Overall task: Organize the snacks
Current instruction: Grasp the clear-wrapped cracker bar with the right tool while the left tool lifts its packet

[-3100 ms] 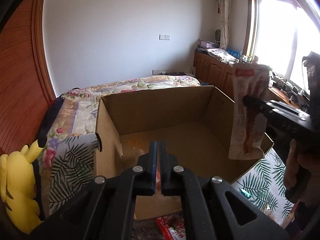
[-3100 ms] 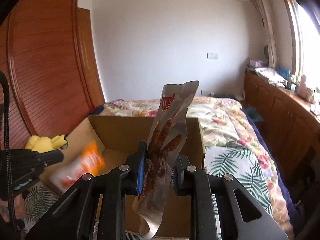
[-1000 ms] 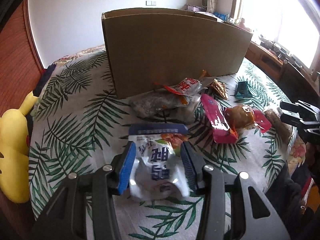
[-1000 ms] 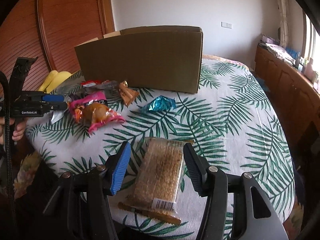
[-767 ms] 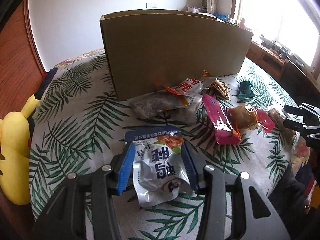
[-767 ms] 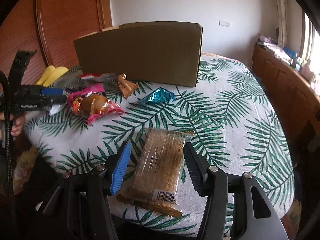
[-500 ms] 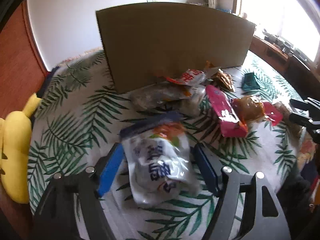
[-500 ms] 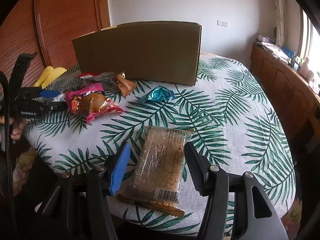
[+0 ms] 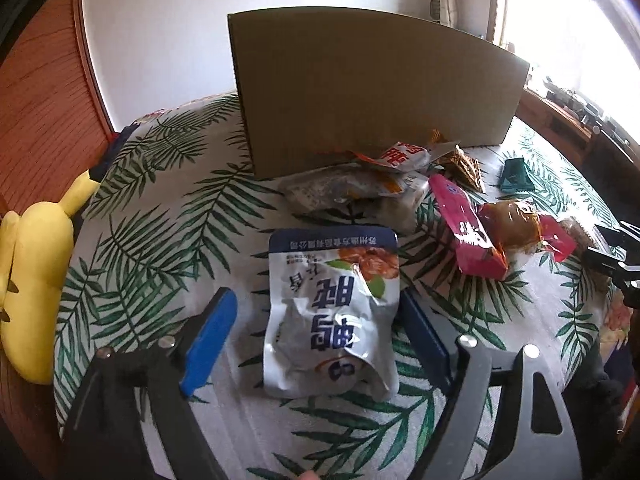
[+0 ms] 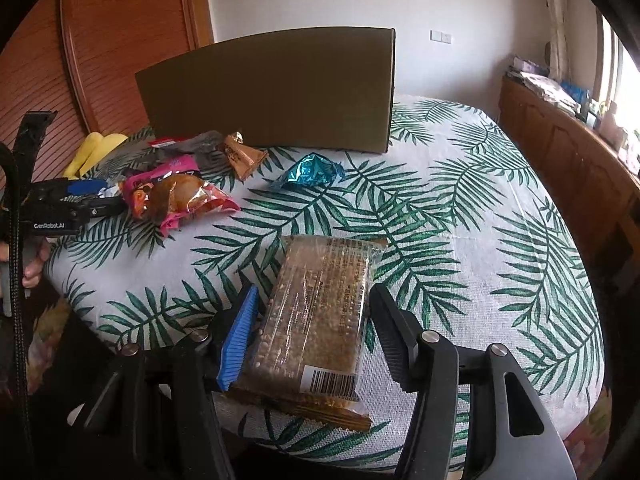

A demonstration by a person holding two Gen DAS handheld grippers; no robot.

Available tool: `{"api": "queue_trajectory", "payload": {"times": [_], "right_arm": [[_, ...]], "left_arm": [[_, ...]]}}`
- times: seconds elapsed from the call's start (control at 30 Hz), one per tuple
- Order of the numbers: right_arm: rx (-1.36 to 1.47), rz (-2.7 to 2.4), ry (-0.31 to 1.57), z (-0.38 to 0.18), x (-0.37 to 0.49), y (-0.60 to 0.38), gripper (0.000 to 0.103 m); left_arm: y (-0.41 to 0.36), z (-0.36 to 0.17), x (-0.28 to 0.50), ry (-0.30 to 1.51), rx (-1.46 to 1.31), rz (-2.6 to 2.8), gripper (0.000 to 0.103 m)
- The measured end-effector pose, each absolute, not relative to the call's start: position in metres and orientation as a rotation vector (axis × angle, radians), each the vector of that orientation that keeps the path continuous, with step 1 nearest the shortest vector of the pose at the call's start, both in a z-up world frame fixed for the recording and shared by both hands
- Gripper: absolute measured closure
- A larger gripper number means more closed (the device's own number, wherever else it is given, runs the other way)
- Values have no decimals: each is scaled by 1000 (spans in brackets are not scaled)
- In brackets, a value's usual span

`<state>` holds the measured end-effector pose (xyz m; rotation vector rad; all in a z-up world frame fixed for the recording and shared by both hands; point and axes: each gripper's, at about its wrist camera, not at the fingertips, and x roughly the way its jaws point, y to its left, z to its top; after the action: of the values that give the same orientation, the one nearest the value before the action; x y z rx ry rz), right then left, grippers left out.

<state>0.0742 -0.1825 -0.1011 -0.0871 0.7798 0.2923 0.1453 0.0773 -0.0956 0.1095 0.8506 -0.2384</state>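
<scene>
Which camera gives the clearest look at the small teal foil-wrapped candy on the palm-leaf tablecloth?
The right wrist view: the teal foil-wrapped candy lies unobstructed mid-table in front of the brown cardboard box, its crinkled foil well lit. The left wrist view shows it only small, dark and flattened near the right edge.

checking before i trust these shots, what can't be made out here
- Inside of the box: both views show only its outer wall, so its contents are hidden.
- Snack pile in the left view: packets overlap, so the lower ones are partly covered.
- Near end of the bar in the right view: hangs past the table edge, underside unseen.
- Plush: cut off by the left view's rim.
</scene>
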Motion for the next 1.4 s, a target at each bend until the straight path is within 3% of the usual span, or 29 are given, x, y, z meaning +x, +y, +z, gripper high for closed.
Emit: {"api": "queue_trajectory", "payload": {"times": [0.63, 0.73, 0.77, 1.23, 1.4], "right_arm": [[-124, 253, 771, -105, 72, -175, 42], [-127, 248, 768, -105, 71, -174, 42], [-126, 248, 769, -104, 71, -174, 42], [-131, 252, 781, -103, 70, -176, 42], [-135, 264, 783, -101, 69, -177, 57]], "left_arm": [[79, -96, 148, 890, 109, -229, 16], [78, -94, 145, 886, 107, -242, 30], [78, -92, 143, 877, 108, -244, 44], [94, -83, 116, 819, -63, -255, 44], [101, -70, 108, 764, -116, -243, 44]]}}
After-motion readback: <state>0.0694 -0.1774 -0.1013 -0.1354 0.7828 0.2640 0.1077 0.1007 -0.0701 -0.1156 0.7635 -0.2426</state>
